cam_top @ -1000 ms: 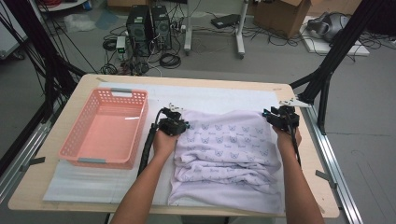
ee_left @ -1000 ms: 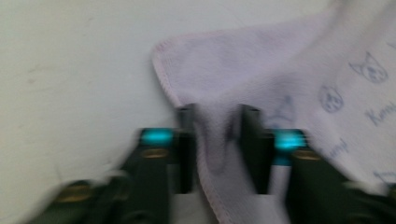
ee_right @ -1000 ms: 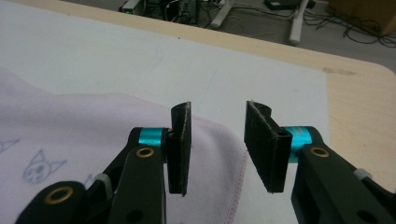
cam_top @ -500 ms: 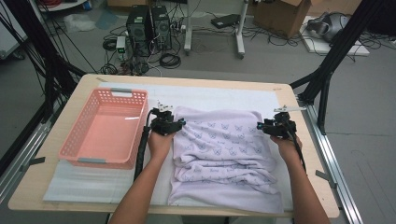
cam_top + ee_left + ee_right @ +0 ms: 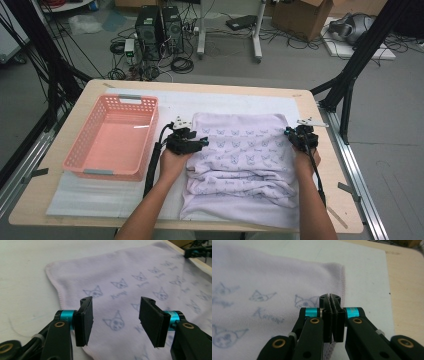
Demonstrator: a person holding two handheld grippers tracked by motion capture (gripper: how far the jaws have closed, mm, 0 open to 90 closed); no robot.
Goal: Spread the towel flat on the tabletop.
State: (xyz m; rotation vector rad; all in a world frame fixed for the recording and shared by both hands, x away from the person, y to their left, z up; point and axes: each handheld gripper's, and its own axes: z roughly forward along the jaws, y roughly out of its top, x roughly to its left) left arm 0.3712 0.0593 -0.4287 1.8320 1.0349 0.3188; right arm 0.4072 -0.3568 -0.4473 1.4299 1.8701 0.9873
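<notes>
The wooden table [image 5: 320, 210] carries a white mat [image 5: 100, 197] across most of its top. On the mat's left half stands a pink slatted basket [image 5: 80, 150], with only its own bare floor showing inside.

To the right of the basket lies a pale lilac towel [image 5: 245, 170], printed all over with small cat-face motifs and script. Its far edge lies flat, its near half is bunched in several horizontal folds, and its near hem reaches almost to the table's near edge. Beneath those folds the number of layers cannot be made out.

The left gripper [image 5: 115, 322] sits at the towel's far left corner. Its jaws have just been opening and stand well apart above the cloth, pressing on nothing.

The right gripper [image 5: 332, 315] is at the towel's far right edge. Its jaws have just been closing and now meet pad to pad. Whether the hem is caught between them cannot be told, as the pads hide the contact line.
</notes>
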